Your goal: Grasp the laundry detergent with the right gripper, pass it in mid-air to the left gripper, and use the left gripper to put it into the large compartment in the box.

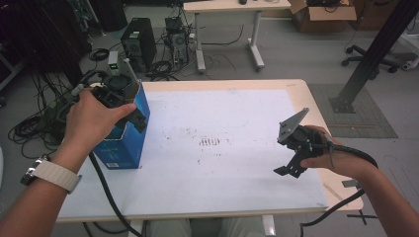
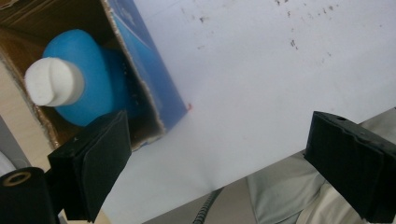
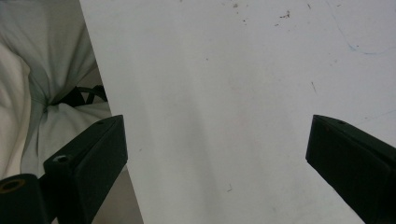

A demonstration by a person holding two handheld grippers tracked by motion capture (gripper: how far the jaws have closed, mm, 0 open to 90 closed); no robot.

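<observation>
We list 1 blue box (image 1: 123, 140), upright at the table's (image 1: 237, 187) left edge, top open, with 1 blue bottle (image 2: 81, 79) standing inside. Left gripper (image 2: 219, 163) hovers over the box, jaws wide, empty. Right gripper (image 3: 215, 158) sits above bare tabletop, jaws wide, empty.

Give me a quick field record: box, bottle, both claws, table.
box: blue carton, upright at table's left edge, top open
bottle: blue, white cap, standing inside box
left claw: open, above box opening, nothing between jaws
right claw: open, empty, over table's right side
table: white top, faint dark smudges near centre
</observation>
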